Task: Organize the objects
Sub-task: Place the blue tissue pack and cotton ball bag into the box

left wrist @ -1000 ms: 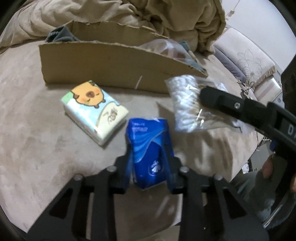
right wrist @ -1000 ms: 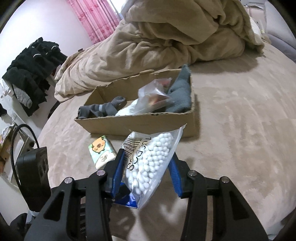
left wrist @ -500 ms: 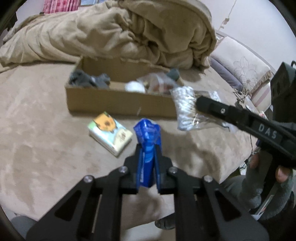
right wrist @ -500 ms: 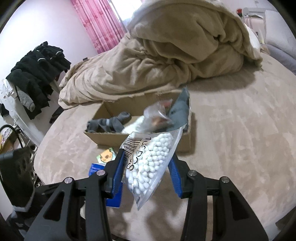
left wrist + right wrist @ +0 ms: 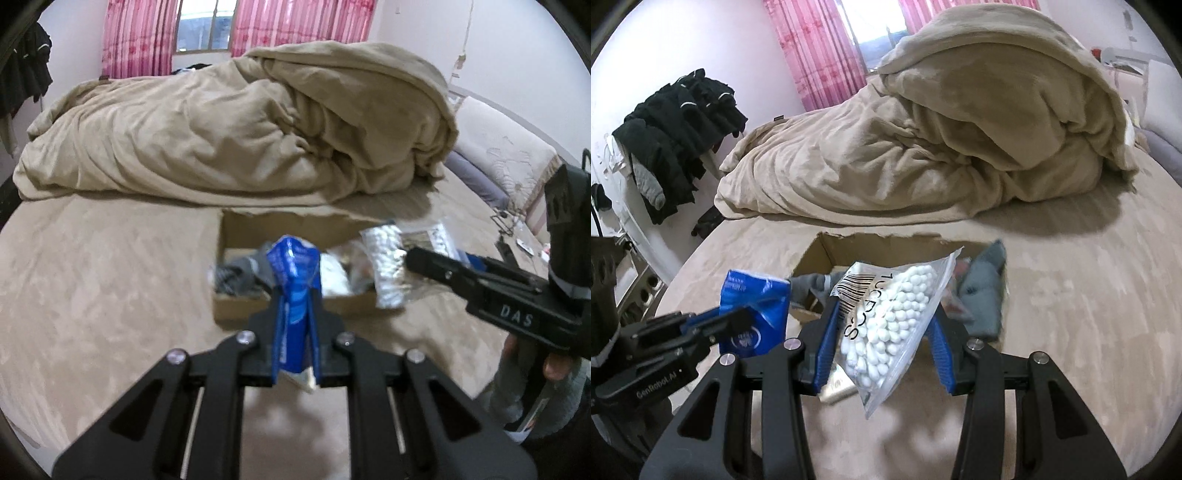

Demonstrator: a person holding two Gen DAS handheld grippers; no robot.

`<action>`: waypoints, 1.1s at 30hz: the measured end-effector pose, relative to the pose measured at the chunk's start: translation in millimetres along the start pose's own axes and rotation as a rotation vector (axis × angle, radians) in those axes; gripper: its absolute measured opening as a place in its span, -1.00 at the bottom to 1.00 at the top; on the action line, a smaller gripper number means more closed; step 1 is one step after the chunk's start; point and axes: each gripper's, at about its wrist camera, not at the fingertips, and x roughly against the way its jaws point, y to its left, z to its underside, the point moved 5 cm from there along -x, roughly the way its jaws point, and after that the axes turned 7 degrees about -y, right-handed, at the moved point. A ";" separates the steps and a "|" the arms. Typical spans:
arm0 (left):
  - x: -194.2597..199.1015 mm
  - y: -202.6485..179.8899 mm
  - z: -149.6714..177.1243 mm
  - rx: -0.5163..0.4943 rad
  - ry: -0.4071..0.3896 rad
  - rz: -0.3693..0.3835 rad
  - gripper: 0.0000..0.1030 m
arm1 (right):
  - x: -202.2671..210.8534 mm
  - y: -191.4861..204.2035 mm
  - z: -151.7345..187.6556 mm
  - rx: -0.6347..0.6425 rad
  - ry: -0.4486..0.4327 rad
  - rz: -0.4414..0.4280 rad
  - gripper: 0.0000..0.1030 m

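My left gripper [image 5: 294, 314] is shut on a blue tissue pack [image 5: 295, 280] and holds it up in front of the open cardboard box [image 5: 240, 314] on the bed. The pack also shows in the right wrist view [image 5: 753, 314]. My right gripper [image 5: 882, 332] is shut on a clear bag of white beads [image 5: 886, 325], held above the near edge of the box [image 5: 820, 254]. The bag also shows in the left wrist view [image 5: 386, 273], over the box's right end. The box holds grey cloth [image 5: 982, 295] and a plastic bag.
A crumpled tan duvet [image 5: 240, 125] lies behind the box. Dark clothes [image 5: 676, 129] hang at the left wall. A pillow [image 5: 509, 155] lies at the right edge of the bed. A small tissue pack [image 5: 838, 387] lies on the bed below my right gripper.
Both grippers have lifted with their loads and moved toward the box. The blue pack has left the bed. The cartoon tissue pack has dropped out of the left wrist view.
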 end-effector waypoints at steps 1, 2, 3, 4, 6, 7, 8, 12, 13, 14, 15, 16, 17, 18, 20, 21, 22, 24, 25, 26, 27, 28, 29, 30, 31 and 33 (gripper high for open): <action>-4.0 3.0 -2.5 0.001 0.002 -0.006 -0.76 | -6.6 1.7 -2.9 0.003 0.005 -0.002 -0.08; -9.5 6.4 -5.6 0.001 0.004 -0.014 -0.76 | -11.8 2.8 -4.5 0.007 0.008 -0.004 -0.08; -15.3 11.0 -9.0 0.002 0.005 -0.025 -0.76 | -19.9 4.8 -6.4 0.015 0.014 -0.004 -0.08; -19.1 14.8 -10.5 0.005 0.007 -0.033 -0.76 | -25.6 5.8 -7.4 0.019 0.020 -0.004 -0.08; -30.7 22.3 -15.0 0.007 0.011 -0.041 -0.76 | -40.2 8.3 -8.7 0.016 0.038 -0.017 -0.08; -34.8 24.8 -16.3 0.008 0.012 -0.046 -0.76 | -45.7 9.2 -9.2 0.014 0.043 -0.021 -0.08; -39.8 27.6 -17.7 0.010 0.012 -0.049 -0.76 | -51.1 9.4 -9.7 0.015 0.046 -0.021 -0.08; -62.2 38.3 -19.7 0.015 0.028 -0.055 -0.76 | -78.2 6.8 -9.7 0.007 0.070 -0.019 -0.08; -67.1 39.9 -19.6 0.016 0.034 -0.056 -0.76 | -84.0 5.4 -8.7 0.005 0.079 -0.016 -0.08; -72.3 41.4 -19.3 0.015 0.038 -0.055 -0.76 | -89.3 4.6 -7.7 0.005 0.087 -0.013 -0.08; -78.5 42.6 -18.7 0.014 0.044 -0.057 -0.76 | -97.5 3.5 -5.8 0.009 0.096 -0.009 -0.08; -83.4 43.0 -18.2 0.013 0.049 -0.056 -0.76 | -102.7 2.9 -4.4 0.012 0.102 -0.005 -0.08; -88.7 43.9 -17.8 0.015 0.055 -0.054 -0.76 | -108.1 1.8 -2.4 0.015 0.110 -0.001 -0.07; -94.1 44.8 -17.3 0.018 0.060 -0.053 -0.75 | -116.2 0.0 0.9 0.017 0.125 0.007 -0.07; -102.6 46.7 -16.2 0.025 0.071 -0.053 -0.72 | -126.9 -1.9 6.3 0.027 0.145 0.019 -0.06; -104.3 46.6 -15.2 0.029 0.076 -0.053 -0.71 | -129.4 -2.2 7.8 0.029 0.145 0.023 -0.06; -106.8 46.7 -13.8 0.033 0.084 -0.052 -0.68 | -130.0 -2.7 8.7 0.027 0.142 0.021 -0.06; -109.2 47.1 -11.7 0.039 0.094 -0.057 -0.62 | -129.7 -3.9 8.1 0.021 0.138 0.016 -0.04; -109.1 47.1 -11.4 0.040 0.097 -0.063 -0.59 | -128.9 -4.1 7.4 0.020 0.136 0.016 0.00; -108.1 46.8 -11.3 0.042 0.098 -0.066 -0.57 | -128.0 -4.3 6.6 0.018 0.134 0.018 0.05; -106.4 46.1 -11.2 0.043 0.100 -0.068 -0.55 | -125.1 -4.2 4.8 0.017 0.131 0.021 0.07; -104.8 45.7 -11.4 0.041 0.101 -0.072 -0.53 | -122.2 -3.7 3.7 0.017 0.127 0.021 0.09; -102.1 44.9 -12.0 0.037 0.098 -0.080 -0.51 | -118.6 -3.1 2.3 0.018 0.122 0.021 0.09; -98.6 43.9 -12.3 0.032 0.095 -0.090 -0.44 | -114.2 -2.4 1.0 0.019 0.117 0.025 0.10; -95.5 43.3 -12.5 0.031 0.094 -0.097 -0.37 | -108.4 -1.5 -0.5 0.020 0.111 0.030 0.10; -86.8 42.2 -13.0 0.033 0.090 -0.116 -0.28 | -96.8 0.2 -3.3 0.021 0.099 0.036 0.11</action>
